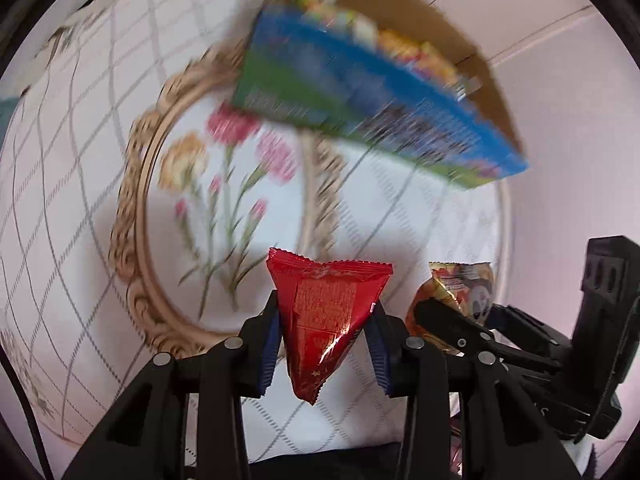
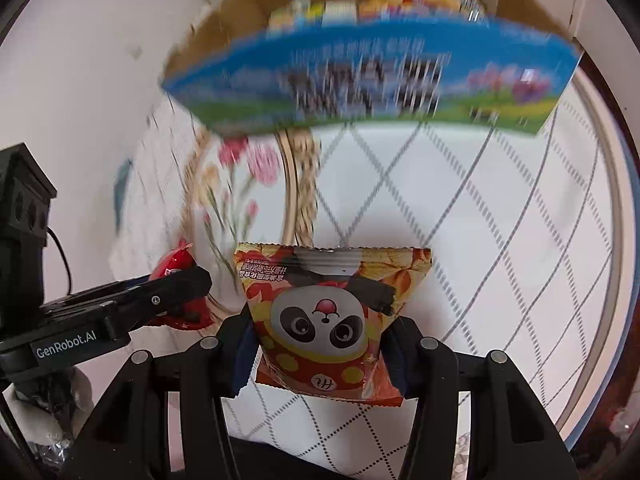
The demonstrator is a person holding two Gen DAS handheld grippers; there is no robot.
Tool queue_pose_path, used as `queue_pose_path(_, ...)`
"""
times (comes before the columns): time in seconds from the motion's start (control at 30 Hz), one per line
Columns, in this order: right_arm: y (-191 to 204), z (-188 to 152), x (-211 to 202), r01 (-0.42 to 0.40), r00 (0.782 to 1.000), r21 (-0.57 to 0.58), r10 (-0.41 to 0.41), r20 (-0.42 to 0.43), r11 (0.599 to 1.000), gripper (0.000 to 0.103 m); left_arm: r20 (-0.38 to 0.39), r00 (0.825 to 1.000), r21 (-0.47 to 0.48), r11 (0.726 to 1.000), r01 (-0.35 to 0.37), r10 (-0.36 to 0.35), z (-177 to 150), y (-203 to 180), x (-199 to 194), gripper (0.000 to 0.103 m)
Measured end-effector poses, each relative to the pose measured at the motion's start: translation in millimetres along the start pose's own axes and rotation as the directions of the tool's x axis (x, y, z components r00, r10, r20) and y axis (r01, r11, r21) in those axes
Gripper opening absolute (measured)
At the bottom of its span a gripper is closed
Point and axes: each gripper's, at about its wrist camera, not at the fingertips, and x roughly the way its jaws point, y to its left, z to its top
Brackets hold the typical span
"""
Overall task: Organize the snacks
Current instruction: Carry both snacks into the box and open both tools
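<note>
My left gripper (image 1: 325,336) is shut on a red foil snack packet (image 1: 326,312), held above the tablecloth. My right gripper (image 2: 322,340) is shut on an orange snack packet with a panda face (image 2: 324,320), also lifted off the table. Each gripper shows in the other's view: the right gripper (image 1: 472,320) beside the left with the panda packet (image 1: 460,284), the left gripper (image 2: 176,292) with the red packet (image 2: 176,264). Ahead stands an open cardboard box (image 1: 360,92) with a blue and green side, several colourful snacks (image 2: 380,8) inside it.
A round table carries a white tablecloth (image 1: 80,160) with a grey diamond grid and a gold-framed flower print (image 1: 224,184). The table's rim (image 2: 616,240) curves along the right. A pale wall with cabinet doors (image 1: 520,12) is behind the box.
</note>
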Motion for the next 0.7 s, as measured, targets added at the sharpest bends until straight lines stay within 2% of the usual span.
queue_pose_path(0.17, -3, 51, -44, -0.017, 0.994, 0.001, 0.017, 0.106, 1.0, 0.056, 0.073, 0.997, 0.089, 0.996, 0.011, -0.017, 53, -35, -35, 0.036)
queue_pose_path(0.3, -14, 106, -70, 0.019, 0.984, -0.004, -0.018, 0.18, 1.0, 0.056, 0.134, 0.991, 0.163, 0.986, -0.047, 0.025, 105, -66, -52, 0.036)
queue_pose_path(0.37, -19, 132, -72, 0.028, 0.983, 0.001, -0.028, 0.182, 1.0, 0.056, 0.153, 0.987, 0.175, 0.981, -0.078, 0.051, 127, -71, -57, 0.036)
queue_pose_path(0.47, -28, 171, -67, 0.017, 0.986, 0.013, -0.019, 0.164, 1.0, 0.056, 0.147, 0.984, 0.184, 0.974, -0.131, 0.105, 163, -74, -45, 0.036)
queue_pose_path(0.6, -26, 213, -43, 0.013, 0.992, 0.015, -0.015, 0.126, 1.0, 0.056, 0.098, 0.983, 0.158, 0.973, -0.17, 0.155, 197, -63, -27, 0.036)
queue_pose_path(0.7, -24, 225, -26, -0.012, 0.997, 0.024, 0.011, 0.076, 1.0, 0.056, 0.057, 0.982, 0.131, 0.974, -0.186, 0.18, 212, -49, -8, 0.036)
